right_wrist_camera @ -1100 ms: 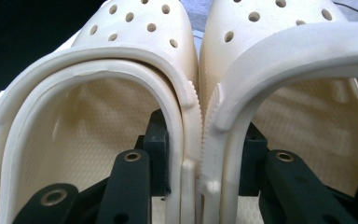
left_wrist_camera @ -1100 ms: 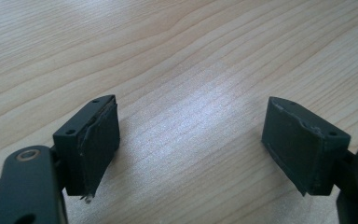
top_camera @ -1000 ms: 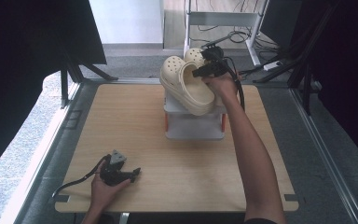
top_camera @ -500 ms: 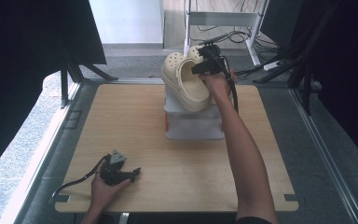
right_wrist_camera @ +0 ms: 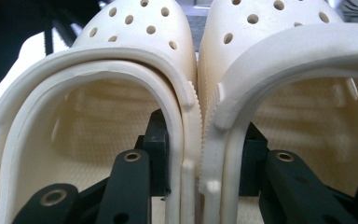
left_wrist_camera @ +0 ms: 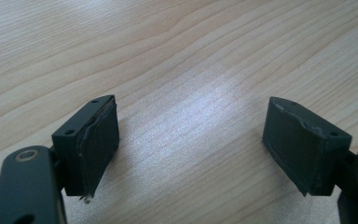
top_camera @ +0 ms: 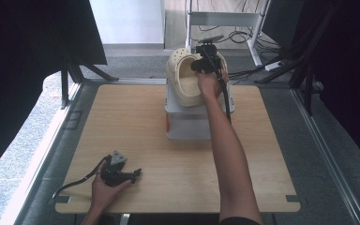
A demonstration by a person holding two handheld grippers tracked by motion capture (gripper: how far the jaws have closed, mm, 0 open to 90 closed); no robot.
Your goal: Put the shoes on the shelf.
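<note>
We've got both clogs (right_wrist_camera: 196, 112) pinched as a pair, right gripper (top_camera: 206, 63) fingers inside, one per shoe, toes pointing away, hanging over the box (top_camera: 187, 119) at bench's far edge. Left gripper (top_camera: 117, 172) rests nearside, fingers spread, empty.

- Pair of cream clogs (top_camera: 183, 79): foam shoes with round holes over the toes and a heel strap each, pressed side by side with their inner walls touching.
- Pose: tilted up, toes pointing away from the person, openings facing back.
- Place: above the far end of a pale plastic box (top_camera: 187, 123), held there in the right hand-held gripper (right_wrist_camera: 200, 172), one jaw inside each shoe, pinching the two inner walls together.
</note>
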